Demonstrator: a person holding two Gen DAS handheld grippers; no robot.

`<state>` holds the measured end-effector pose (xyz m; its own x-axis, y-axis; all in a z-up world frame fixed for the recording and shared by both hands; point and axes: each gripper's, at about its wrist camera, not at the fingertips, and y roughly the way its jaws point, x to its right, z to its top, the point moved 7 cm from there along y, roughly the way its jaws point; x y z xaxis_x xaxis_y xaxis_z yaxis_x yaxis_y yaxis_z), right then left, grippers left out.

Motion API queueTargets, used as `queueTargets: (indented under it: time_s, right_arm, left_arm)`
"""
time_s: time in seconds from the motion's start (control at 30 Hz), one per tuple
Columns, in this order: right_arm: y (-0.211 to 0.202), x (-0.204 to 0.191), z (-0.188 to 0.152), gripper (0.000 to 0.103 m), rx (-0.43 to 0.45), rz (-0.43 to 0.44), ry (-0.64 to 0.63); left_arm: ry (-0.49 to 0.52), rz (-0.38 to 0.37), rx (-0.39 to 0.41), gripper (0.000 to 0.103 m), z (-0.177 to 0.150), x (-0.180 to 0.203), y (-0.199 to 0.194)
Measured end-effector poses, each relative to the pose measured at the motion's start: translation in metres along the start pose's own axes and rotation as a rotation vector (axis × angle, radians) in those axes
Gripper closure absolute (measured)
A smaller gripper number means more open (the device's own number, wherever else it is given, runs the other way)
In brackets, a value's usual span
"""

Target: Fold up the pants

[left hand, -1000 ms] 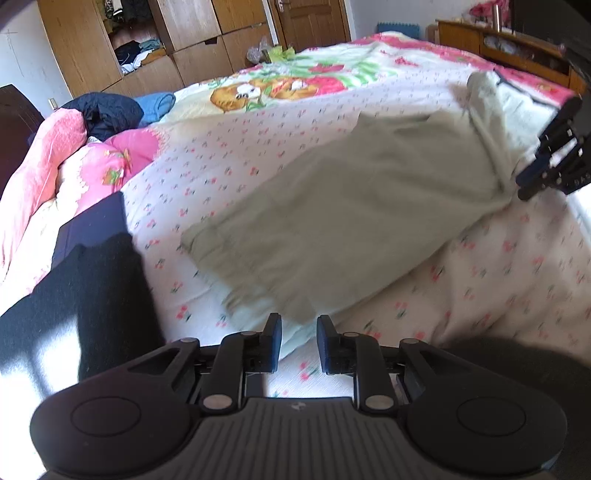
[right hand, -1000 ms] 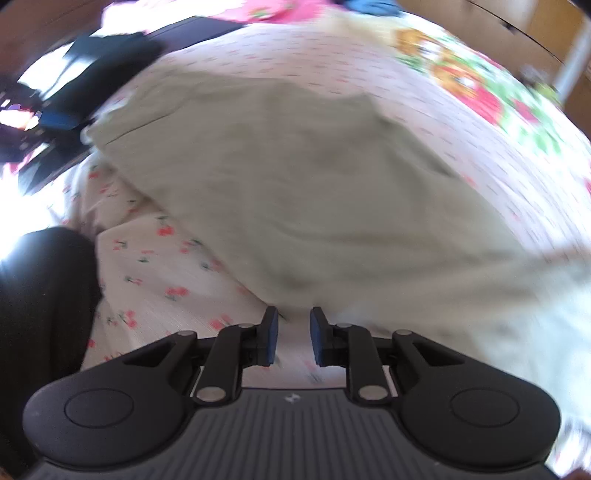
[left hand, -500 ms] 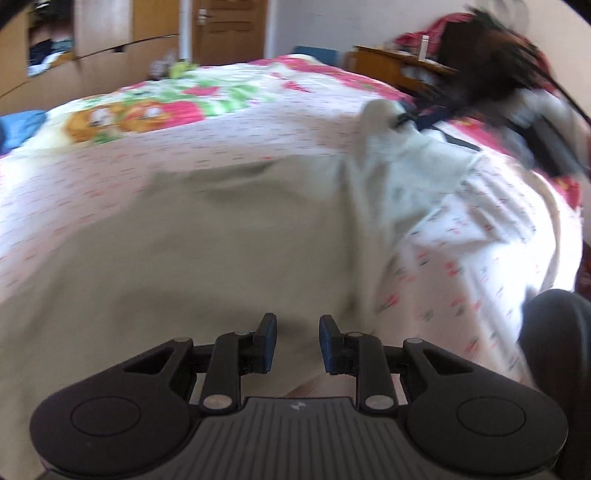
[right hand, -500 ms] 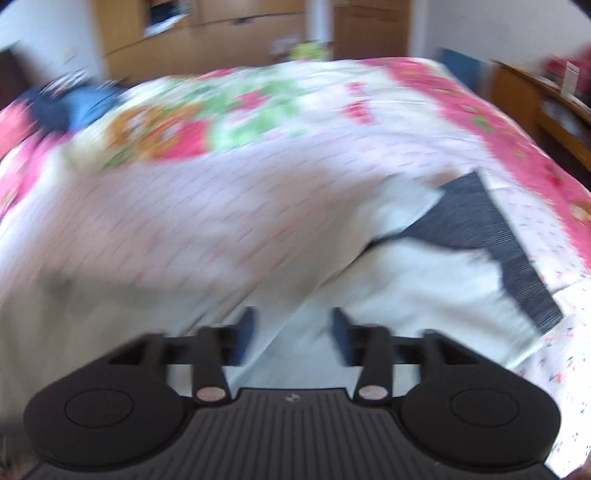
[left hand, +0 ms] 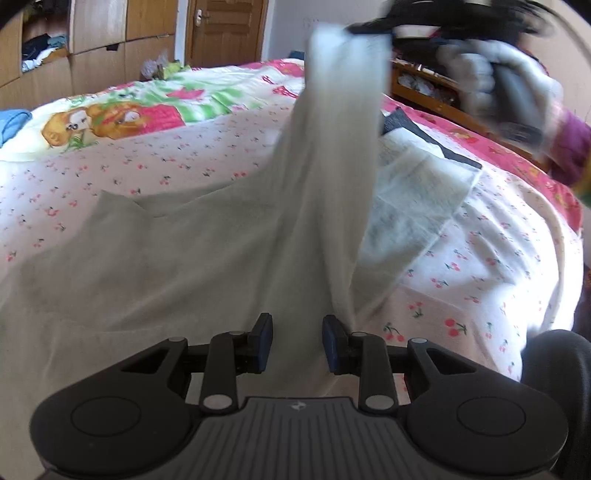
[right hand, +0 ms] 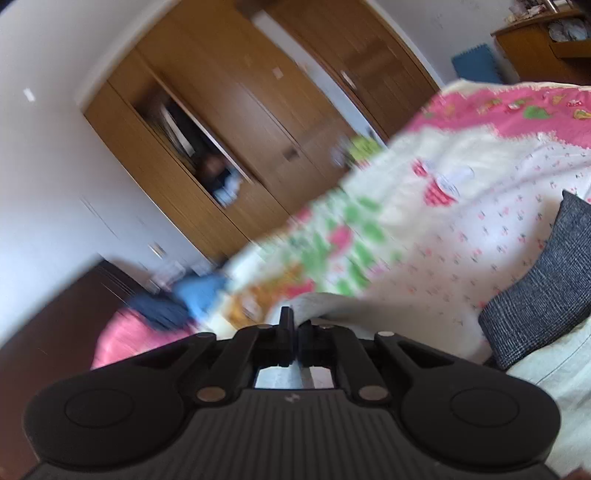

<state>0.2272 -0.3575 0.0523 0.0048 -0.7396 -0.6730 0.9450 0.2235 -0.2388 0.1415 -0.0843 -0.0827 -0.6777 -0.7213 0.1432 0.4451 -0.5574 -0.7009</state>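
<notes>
Pale green pants (left hand: pixel 221 251) lie spread on the flowered bedsheet (left hand: pixel 480 280). One end of them (left hand: pixel 340 129) is pulled up in a tall strip to my right gripper (left hand: pixel 371 28), blurred at the top of the left wrist view and held by a gloved hand (left hand: pixel 491 74). In the right wrist view that gripper (right hand: pixel 295 332) is shut on the pale fabric (right hand: pixel 332 306). My left gripper (left hand: pixel 297 339) hovers low over the pants near the foot of the strip. Its jaws are opening, with fabric below them and the pads pressing on nothing.
A white cloth (left hand: pixel 417 184) and a dark grey cloth (right hand: pixel 546 288) lie on the bed to the right. The bed edge drops off at the right (left hand: pixel 565 236). Wooden wardrobes (right hand: pixel 229 129) and a door (left hand: pixel 225 33) stand behind. Blue and pink clothes (right hand: pixel 199 295) are piled at the left.
My right gripper closed on the pants' end, rolled and lifted it high. My left gripper swung across to the pants' right part, and its jaws widened slightly.
</notes>
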Motion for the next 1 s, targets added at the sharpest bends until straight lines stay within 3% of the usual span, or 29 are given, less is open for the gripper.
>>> queueTargets:
  time_s: [0.03,0.07,0.1,0.17,0.2,0.27,0.33,0.4,0.47,0.6,0.67,0.87,0.93,0.97,1.0]
  right_arm:
    - [-0.016,0.011,-0.002,0.098,0.019,-0.045,0.006]
    - [-0.029,0.028,-0.011,0.087,0.022,-0.142,-0.006]
    - [-0.04,0.051,-0.023,0.081,-0.011,-0.28,-0.034]
    - [-0.058,0.097,-0.048,0.079,-0.124,-0.54,-0.066]
    - [-0.068,0.112,-0.056,0.079,-0.152,-0.574,-0.02]
    - [-0.085,0.12,-0.061,0.079,-0.139,-0.554,0.075]
    - [-0.09,0.11,-0.054,0.076,-0.114,-0.552,0.047]
    - [-0.089,0.1,-0.045,0.059,-0.086,-0.579,0.021]
    - [-0.08,0.086,-0.039,0.059,-0.089,-0.606,-0.11]
    - [-0.053,0.065,-0.043,0.044,-0.141,-0.709,-0.449]
    - [-0.036,0.067,-0.043,0.044,-0.177,-0.721,-0.49]
    - [0.019,0.057,-0.034,0.043,-0.278,-0.647,-0.499]
    - [0.047,0.068,-0.03,0.046,-0.361,-0.712,-0.536]
    - [0.056,0.078,-0.028,0.085,-0.403,-0.738,-0.519]
    - [0.059,0.086,-0.026,0.094,-0.441,-0.739,-0.462]
  left_arm:
    - [0.0,-0.006,-0.007,0.061,0.001,0.001,0.003]
    - [0.001,-0.013,-0.012,0.061,0.001,0.003,0.007]
    - [0.01,-0.024,-0.018,0.06,0.0,0.006,0.009]
    - [0.048,-0.03,-0.023,0.06,-0.002,0.015,0.014]
    - [0.072,-0.024,-0.025,0.06,-0.003,0.02,0.015]
    - [0.112,-0.014,-0.027,0.059,-0.005,0.027,0.015]
    - [0.125,-0.012,-0.03,0.057,-0.005,0.031,0.015]
    - [0.126,-0.008,-0.028,0.055,-0.004,0.03,0.014]
    - [0.118,-0.011,-0.025,0.054,-0.005,0.029,0.014]
    - [0.106,-0.02,-0.021,0.053,-0.005,0.027,0.015]
    - [0.107,-0.019,-0.017,0.053,-0.004,0.027,0.015]
    - [0.091,-0.029,-0.013,0.052,-0.001,0.028,0.022]
    - [0.095,-0.025,-0.012,0.052,0.001,0.03,0.023]
    - [0.097,-0.024,-0.011,0.052,0.002,0.03,0.023]
    - [0.097,-0.024,-0.01,0.052,0.002,0.031,0.022]
